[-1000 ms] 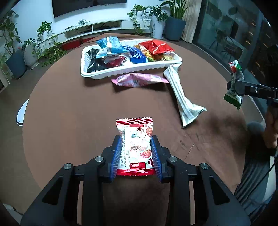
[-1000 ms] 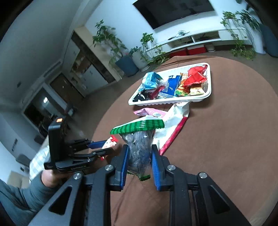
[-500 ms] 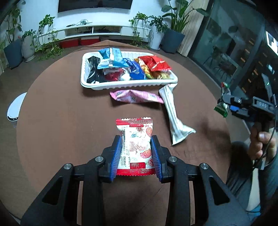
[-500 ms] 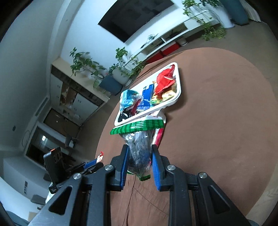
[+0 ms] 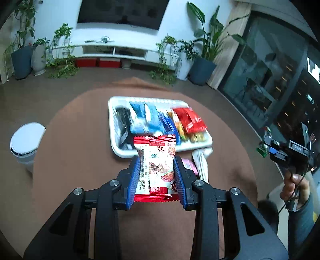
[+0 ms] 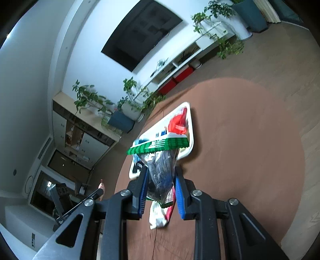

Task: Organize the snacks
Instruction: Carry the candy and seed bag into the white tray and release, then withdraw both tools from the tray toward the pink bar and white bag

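Red-and-white snack packet (image 5: 158, 166): clamped upright between the blue pads of the left hand-held gripper (image 5: 157, 170), raised above the bench (image 5: 80, 152), its top edge overlapping the near rim of the white tray (image 5: 124, 153) in the left wrist view. Print on the packet is legible; its red crimped ends show above and below the pads.

Green-topped clear packet (image 6: 160, 170): pinched between the pads of the right hand-held gripper (image 6: 161, 190), held aloft, green header strip tilted, dark contents visible through the film. In the left wrist view this gripper appears at the far right, off the bench edge, gripped by the person's hand (image 5: 294, 186).

Tray: sits on the brown bench, holding blue, black, orange and red packets (image 5: 190, 120) — blurred, details not readable. Just beside its near edge lie a pink packet (image 5: 189, 165) and a long white packet (image 5: 202, 164), both partly hidden by the left gripper.

Surroundings: white bin (image 5: 27, 144) beside the bench on the left — wall television (image 5: 122, 12) and potted plants beyond.
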### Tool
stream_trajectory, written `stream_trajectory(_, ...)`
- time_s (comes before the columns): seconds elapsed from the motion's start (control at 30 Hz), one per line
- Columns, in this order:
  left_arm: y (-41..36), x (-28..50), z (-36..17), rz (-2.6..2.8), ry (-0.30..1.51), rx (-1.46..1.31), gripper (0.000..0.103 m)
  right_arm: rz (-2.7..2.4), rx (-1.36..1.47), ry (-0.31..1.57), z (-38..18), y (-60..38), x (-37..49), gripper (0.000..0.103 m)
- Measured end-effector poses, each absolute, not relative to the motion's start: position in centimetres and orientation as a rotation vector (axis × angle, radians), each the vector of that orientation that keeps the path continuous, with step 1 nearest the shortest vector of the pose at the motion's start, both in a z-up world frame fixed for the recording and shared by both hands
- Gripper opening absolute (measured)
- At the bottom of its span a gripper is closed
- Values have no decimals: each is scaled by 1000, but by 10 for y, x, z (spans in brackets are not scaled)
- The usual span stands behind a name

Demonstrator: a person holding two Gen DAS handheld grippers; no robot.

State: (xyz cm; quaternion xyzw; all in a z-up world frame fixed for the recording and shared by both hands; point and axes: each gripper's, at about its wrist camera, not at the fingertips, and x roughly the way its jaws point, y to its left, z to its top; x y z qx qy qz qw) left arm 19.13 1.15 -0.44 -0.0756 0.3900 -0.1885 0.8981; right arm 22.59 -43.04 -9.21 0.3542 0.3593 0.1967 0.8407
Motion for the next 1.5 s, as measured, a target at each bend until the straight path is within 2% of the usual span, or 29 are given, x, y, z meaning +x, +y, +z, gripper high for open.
stream_trajectory(0.23,17,238,35,-382,751,-155,32,420,683,656,-34,-422,268,27)
stream_trajectory(0.4,-8,279,42,-430,763,-157,32,486,573,694,-17,-371,319,27)
stream_trajectory(0.57,-45,321,18,-442,829,-122,32,496,477,832,-43,-323,367,27)
stream_trajectory(0.77,-77,346,-22,-435,889,-73,32,444,385,1011,-105,-292,408,27)
stream_trajectory(1.17,-97,375,-78,-409,932,-25,35,391,293,1093,-147,-275,434,31)
stream_trajectory(1.2,-97,375,-80,-414,933,-24,36,384,284,1095,-149,-275,435,31)
stream_trajectory(1.27,-97,376,-83,-417,929,-22,48,377,287,1095,-149,-273,436,32)
stream_trajectory(1.33,-95,376,-85,-419,926,-31,54,374,298,1094,-151,-275,438,32)
stream_trajectory(1.5,-91,373,-84,-418,924,-28,54,378,283,1088,-151,-271,435,35)
